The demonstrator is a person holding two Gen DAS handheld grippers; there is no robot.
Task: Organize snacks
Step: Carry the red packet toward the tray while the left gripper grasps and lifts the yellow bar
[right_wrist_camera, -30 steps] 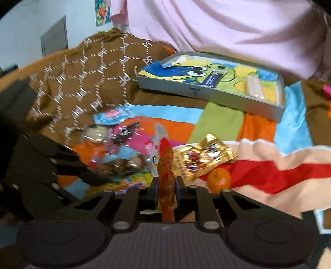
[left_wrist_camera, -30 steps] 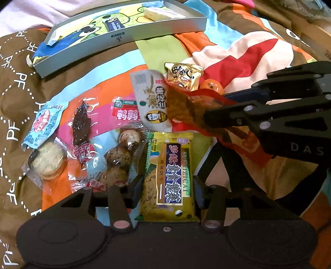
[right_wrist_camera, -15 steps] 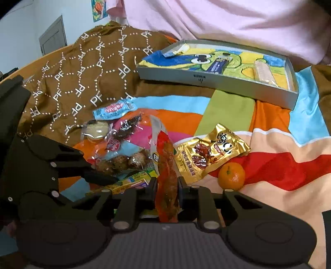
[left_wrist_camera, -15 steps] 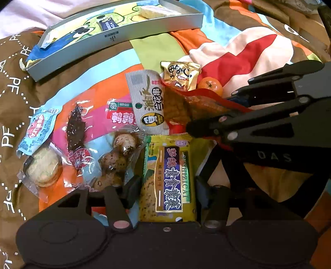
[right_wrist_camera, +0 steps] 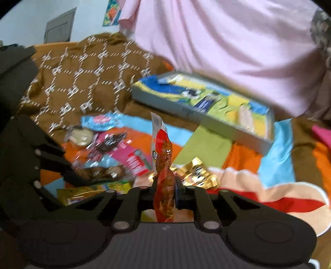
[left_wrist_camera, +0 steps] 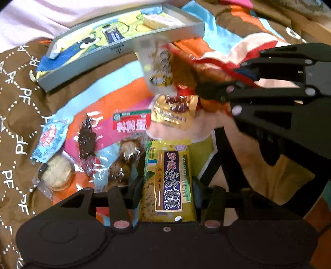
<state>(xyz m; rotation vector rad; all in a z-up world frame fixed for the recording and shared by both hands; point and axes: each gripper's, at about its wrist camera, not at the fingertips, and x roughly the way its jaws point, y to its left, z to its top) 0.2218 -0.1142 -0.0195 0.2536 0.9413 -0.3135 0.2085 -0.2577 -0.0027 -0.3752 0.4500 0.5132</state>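
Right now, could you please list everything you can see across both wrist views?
Tray: one, grey, cartoon-printed inside, far side of blanket.
Pale snack: one, cream, inside tray.
Blanket: one, brown and multicoloured, under everything.
Red packet: one, red-orange, lifted, clamped.
Gold packet: one, on blanket.
Yellow cracker pack: one, between closing jaws.
Egg pack: one, clear, red label.
Dark strip snack: one.
Round biscuit: one, pale.
Blue packet: one.
Person's pink top: behind tray.
Left hand-held gripper: black.
Right hand-held gripper: black, shut.
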